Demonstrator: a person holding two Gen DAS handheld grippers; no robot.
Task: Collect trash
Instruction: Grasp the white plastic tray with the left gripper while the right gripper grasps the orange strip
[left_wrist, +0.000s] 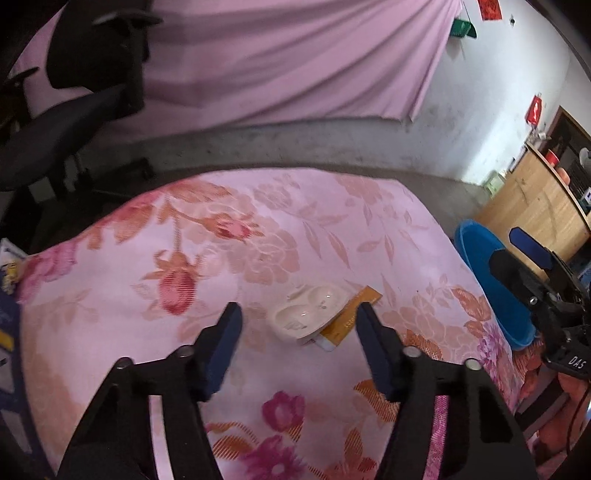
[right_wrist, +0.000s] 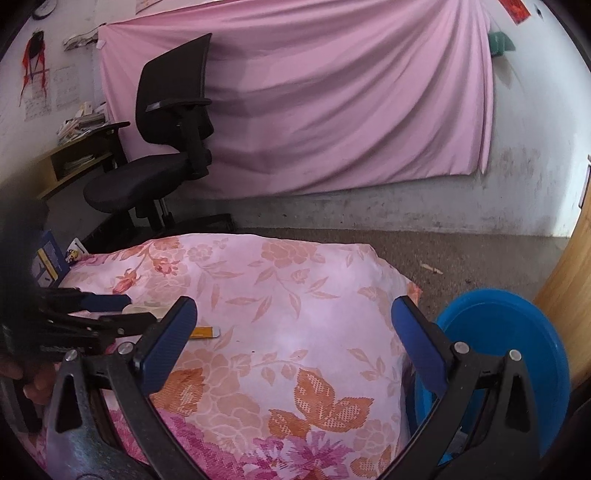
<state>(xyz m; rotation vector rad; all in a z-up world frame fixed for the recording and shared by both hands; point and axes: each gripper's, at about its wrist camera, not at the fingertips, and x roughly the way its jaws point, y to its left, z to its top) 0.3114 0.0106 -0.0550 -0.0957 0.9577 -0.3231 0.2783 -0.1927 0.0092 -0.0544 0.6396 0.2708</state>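
A white plastic blister tray (left_wrist: 309, 309) lies on the floral cloth (left_wrist: 155, 332), overlapping an orange packet (left_wrist: 351, 319). My left gripper (left_wrist: 300, 314) is open just in front of them, one finger on each side, nothing held. In the right wrist view the same left gripper (right_wrist: 122, 308) shows at the left edge, the white tray (right_wrist: 142, 308) between its fingers and the orange packet (right_wrist: 203, 333) beside it. My right gripper (right_wrist: 293, 310) stands open and empty over the cloth's right part, next to a blue basin (right_wrist: 517, 332).
The blue basin (left_wrist: 484, 266) stands on the floor off the cloth's right edge. A black office chair (right_wrist: 166, 147) is at the back left, a wooden cabinet (left_wrist: 539, 199) at the right. A blue booklet (right_wrist: 48, 258) lies at the cloth's left edge. A pink sheet (right_wrist: 332, 92) covers the wall.
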